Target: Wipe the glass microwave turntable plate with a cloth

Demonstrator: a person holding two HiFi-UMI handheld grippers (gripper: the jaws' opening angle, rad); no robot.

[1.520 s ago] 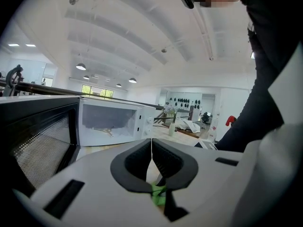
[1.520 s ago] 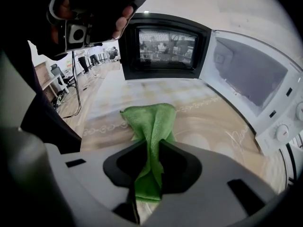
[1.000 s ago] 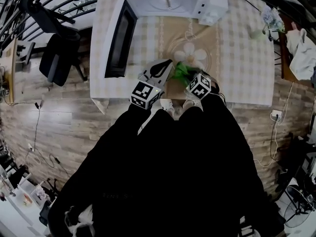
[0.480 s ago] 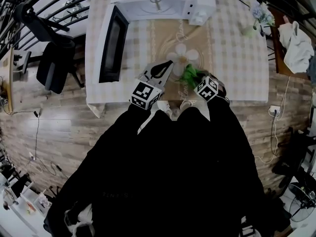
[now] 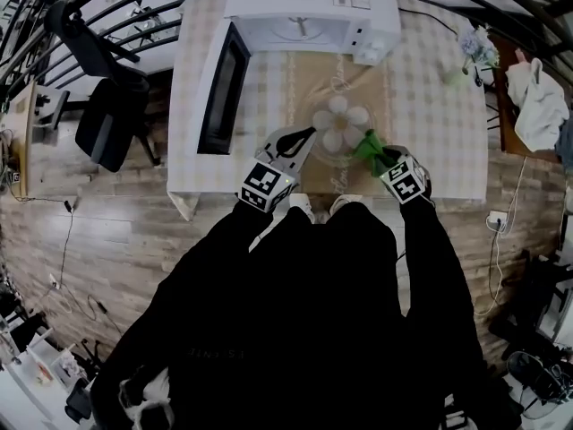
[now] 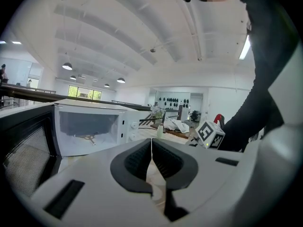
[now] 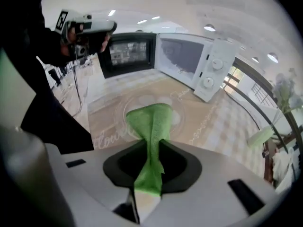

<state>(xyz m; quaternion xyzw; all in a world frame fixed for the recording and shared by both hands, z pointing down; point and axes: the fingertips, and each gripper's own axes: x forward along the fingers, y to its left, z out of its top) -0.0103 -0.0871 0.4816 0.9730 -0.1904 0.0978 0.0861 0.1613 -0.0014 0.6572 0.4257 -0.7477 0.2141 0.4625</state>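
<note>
The glass turntable plate lies on the beige runner in front of the microwave; in the right gripper view the plate shows as a faint clear ring. My right gripper is shut on a green cloth, at the plate's near right edge. The cloth hangs out of the jaws onto the glass. My left gripper is at the plate's left edge, tilted upward. Its jaws are shut, with nothing seen between them.
A white microwave stands at the back of the table, its door swung open to the left. A small vase is at the right. An office chair stands left of the table. White fabric lies far right.
My right gripper has carried the green cloth rightward across the plate to its right edge. The left gripper has stayed at the plate's left side.
</note>
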